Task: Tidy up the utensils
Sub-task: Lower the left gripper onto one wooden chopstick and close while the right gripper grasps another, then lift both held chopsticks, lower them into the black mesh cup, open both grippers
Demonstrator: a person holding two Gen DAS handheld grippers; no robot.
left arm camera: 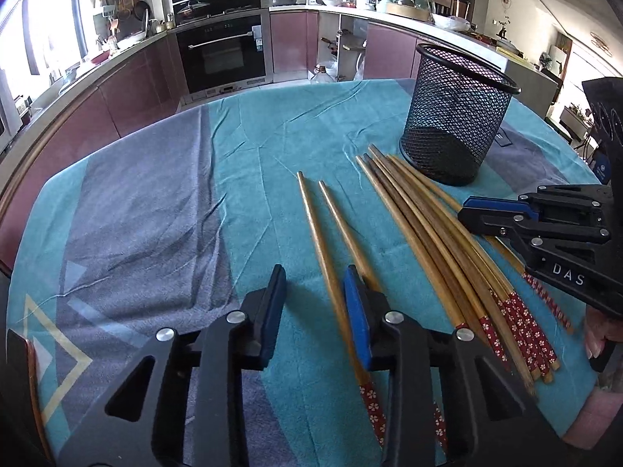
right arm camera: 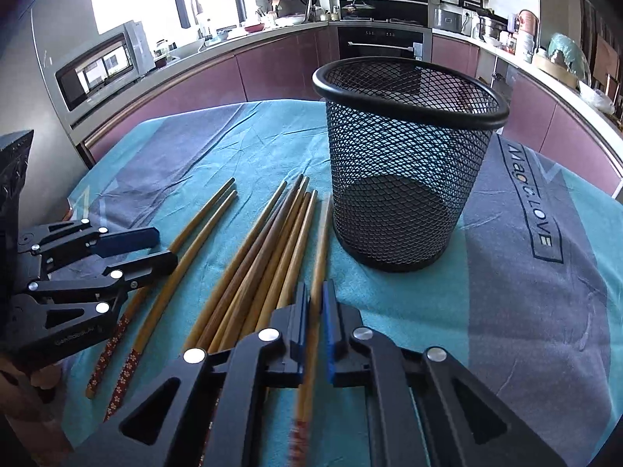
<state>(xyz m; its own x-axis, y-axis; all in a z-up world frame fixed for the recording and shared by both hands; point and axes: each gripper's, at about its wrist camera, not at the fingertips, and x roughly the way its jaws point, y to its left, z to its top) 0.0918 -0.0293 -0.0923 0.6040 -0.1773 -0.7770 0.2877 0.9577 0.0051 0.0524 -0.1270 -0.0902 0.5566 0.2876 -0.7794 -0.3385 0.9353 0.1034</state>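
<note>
While the chopsticks lie on the teal and grey cloth (left arm camera: 155, 202) that covers the tabletop, I see them in two groups: a bundle of chopsticks (left arm camera: 440, 241) fanned side by side with their red flowered ends toward me, and a loose pair of chopsticks (left arm camera: 327, 241) just to its left, apart from the bundle; the plain tips of both groups point toward the black mesh holder (right arm camera: 405, 179), which stands upright on the cloth just beyond the bundle, with nothing showing in it.

My right tongs (right arm camera: 315, 303) are pressed together on a single chopstick (right arm camera: 321, 233) at the right edge of the bundle; in the right wrist view its shaft runs between the two blue pads and on toward the base of the holder, and its near end is blurred, so I cannot tell whether it is lifted off the cloth; in the left wrist view the same tongs (left arm camera: 465, 216) reach in from the right over the outer sticks of the bundle.

My left tongs (left arm camera: 315, 284) stand partly spread, low over the cloth at the loose pair; one stick of the pair lies in the gap beside the right blue pad, the other passes under that finger; I cannot tell whether the pads touch either stick.

Beyond the tabletop runs a curved kitchen counter (right arm camera: 218, 44) with maroon cabinet fronts, a built-in oven (left arm camera: 222, 54) and a microwave (right arm camera: 101, 66).
</note>
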